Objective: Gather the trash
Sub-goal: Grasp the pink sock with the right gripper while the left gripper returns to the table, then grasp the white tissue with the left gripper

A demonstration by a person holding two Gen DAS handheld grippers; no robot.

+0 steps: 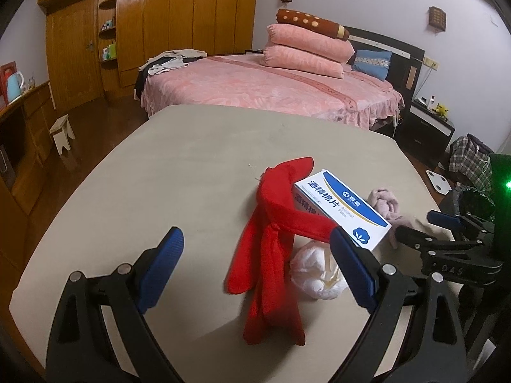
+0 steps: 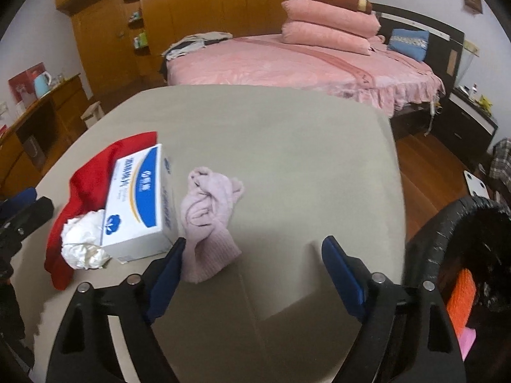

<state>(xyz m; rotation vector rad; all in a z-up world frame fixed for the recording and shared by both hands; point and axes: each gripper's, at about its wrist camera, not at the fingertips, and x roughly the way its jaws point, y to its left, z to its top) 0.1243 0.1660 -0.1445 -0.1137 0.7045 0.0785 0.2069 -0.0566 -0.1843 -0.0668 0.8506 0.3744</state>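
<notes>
Your right gripper (image 2: 254,271) is spread wide and holding nothing, its left finger (image 2: 166,274) just beside the pale pink cloth (image 2: 207,220) on the beige table (image 2: 287,146). Your left gripper (image 1: 255,268) gapes empty too, the red cloth (image 1: 271,249) lying between its fingers. The crumpled white tissue (image 1: 316,271) sits against the blue-and-white box (image 1: 345,207), and the black bin (image 2: 460,239) stands off the table's right edge.

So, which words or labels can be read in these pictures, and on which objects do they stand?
"酒精棉片": top of the white and blue box, repeated on its side.
"Alcohol Pads": same box top, small grey print.
"DAS": on the right gripper, seen from the left wrist view.
The brand beside the box's white emblem is too blurred to read.
</notes>
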